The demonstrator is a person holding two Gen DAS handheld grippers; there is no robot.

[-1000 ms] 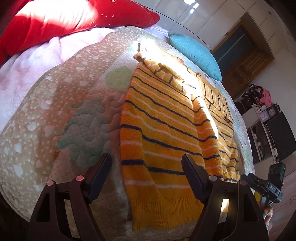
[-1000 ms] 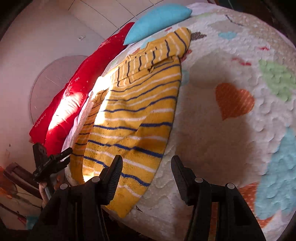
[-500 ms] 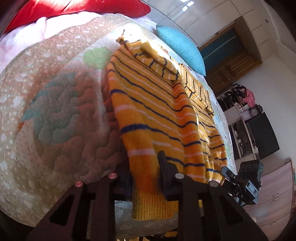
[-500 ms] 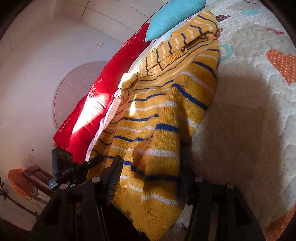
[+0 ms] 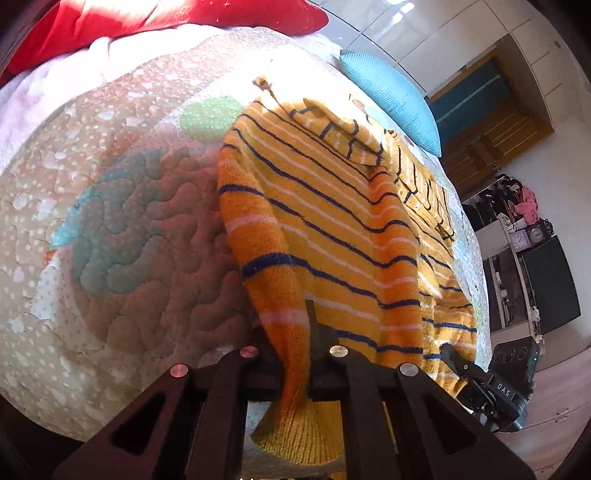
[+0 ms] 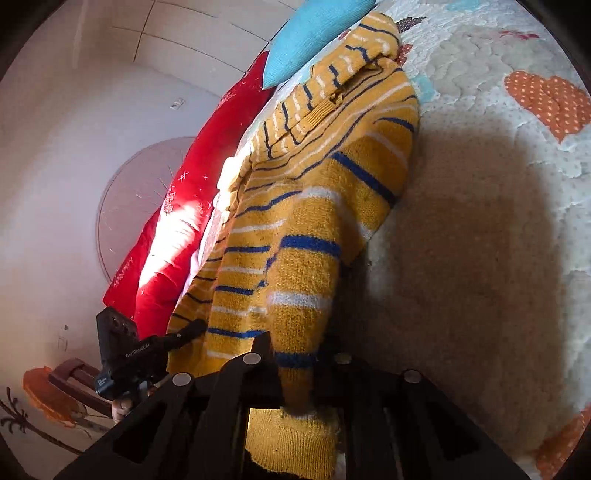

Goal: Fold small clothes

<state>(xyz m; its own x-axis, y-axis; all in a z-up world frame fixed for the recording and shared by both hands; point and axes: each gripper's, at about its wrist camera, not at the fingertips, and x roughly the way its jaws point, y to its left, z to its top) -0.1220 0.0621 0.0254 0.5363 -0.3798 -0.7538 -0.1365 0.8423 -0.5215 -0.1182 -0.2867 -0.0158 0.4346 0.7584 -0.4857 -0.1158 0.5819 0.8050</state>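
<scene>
One sweater, yellow-orange knit with blue and white stripes, lies lengthwise on a quilt covering a bed, its hem end lifted at the near edge. Left gripper: jaws drawn together on the hem's left corner, a ridge of knit pinched up between them and the ribbed band hanging loose below. Right gripper: jaws likewise clamped on the hem's right corner, the ribbed edge drooping beneath the fingers. Left view alone shows: the sweater's whole front spread toward the far end, a sleeve folded across the chest, a green patch and a teal patch on the quilt to the sweater's left, a pink blanket beyond the quilt, a wooden door, and shelves with a clock and clutter at far right; it also catches the right gripper as a dark body near the hem's other corner. Right view alone shows: an orange heart patch on the quilt, a broad shadow on the quilt just beside the sweater, a round mark on the pale wall, and the left gripper at lower left, its tip touching the sweater's edge, with a bit of the holder's hand under it. Both views show: a red pillow and a blue pillow at the head of the bed, the blue one near the sweater's collar.
</scene>
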